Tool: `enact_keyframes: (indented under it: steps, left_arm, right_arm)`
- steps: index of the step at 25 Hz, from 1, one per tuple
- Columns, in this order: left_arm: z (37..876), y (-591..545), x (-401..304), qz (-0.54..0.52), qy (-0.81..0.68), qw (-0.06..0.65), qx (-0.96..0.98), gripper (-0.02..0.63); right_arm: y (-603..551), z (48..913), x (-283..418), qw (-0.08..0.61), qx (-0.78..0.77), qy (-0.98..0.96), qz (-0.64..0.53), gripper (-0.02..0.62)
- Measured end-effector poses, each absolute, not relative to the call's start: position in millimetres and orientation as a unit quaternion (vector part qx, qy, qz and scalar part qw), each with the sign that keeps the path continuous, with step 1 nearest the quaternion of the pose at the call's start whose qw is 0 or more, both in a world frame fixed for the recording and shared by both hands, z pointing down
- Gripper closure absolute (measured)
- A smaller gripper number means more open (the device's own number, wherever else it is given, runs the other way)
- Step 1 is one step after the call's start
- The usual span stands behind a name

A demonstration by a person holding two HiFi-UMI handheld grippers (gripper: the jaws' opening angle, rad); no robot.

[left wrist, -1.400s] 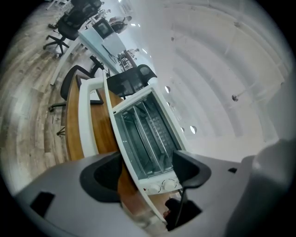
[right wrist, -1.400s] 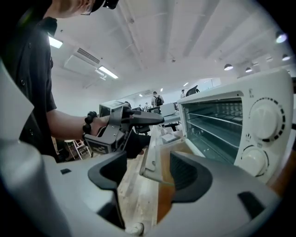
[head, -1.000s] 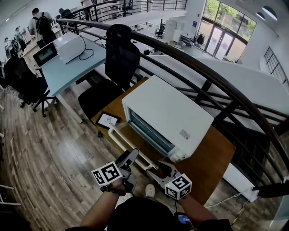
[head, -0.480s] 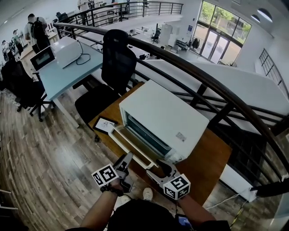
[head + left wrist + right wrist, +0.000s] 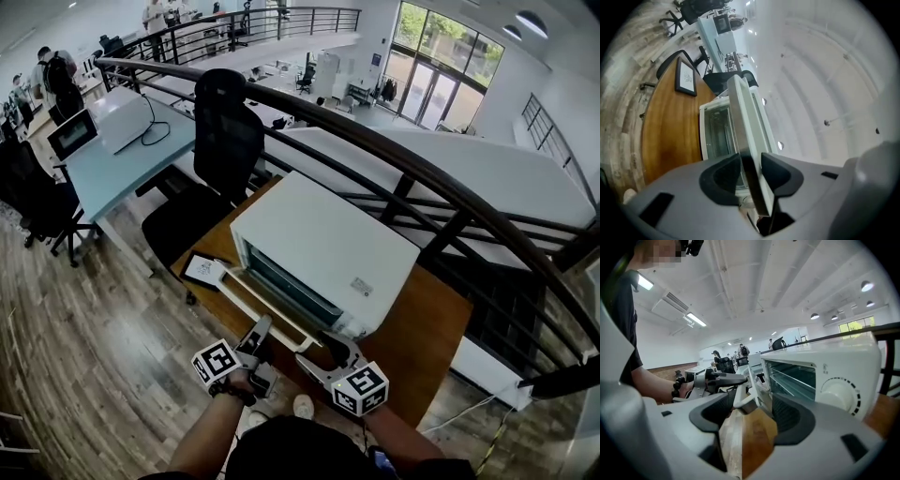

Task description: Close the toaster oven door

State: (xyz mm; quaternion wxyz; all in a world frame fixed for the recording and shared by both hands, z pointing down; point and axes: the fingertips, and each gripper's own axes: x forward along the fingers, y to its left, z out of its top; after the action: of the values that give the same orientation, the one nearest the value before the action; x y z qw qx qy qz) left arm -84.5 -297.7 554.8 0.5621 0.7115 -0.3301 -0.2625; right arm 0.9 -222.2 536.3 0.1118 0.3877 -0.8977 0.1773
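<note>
Along the curved dark metal railing (image 5: 422, 173) stands a brown wooden table (image 5: 427, 323), and on it sits the big white box-shaped toaster oven (image 5: 328, 239), mouth facing the person. Its glass-paned white door (image 5: 272, 305) is swung down and wide open, reaching out toward the table's near edge, with the wire rack inside the oven on show in the right gripper view.

Left gripper (image 5: 260, 330) is in on the door's front edge at the left end. Its jaws have just been closing, and in the left gripper view the two dark pads sit on either side of that thin white edge, pinching it. Right gripper (image 5: 336, 347) hovers just beside the door's right corner; its jaws have just been opening and stand spread, with nothing pressed between the pads, only the door corner and the table edge seen beyond them.

Off at the table's left corner lies a small black-framed white card (image 5: 203, 270). On the oven's front right, a round white dial (image 5: 839, 394).
</note>
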Motion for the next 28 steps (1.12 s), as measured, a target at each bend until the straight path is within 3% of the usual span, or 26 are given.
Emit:
enact_keyframes:
  steps: [28]
  left_arm:
    - [524,-349,-37,-0.295,-0.315,0.560,0.707,0.474]
  right_arm:
    - [-212,453,63,0.034,0.454,-0.888,0.065,0.327]
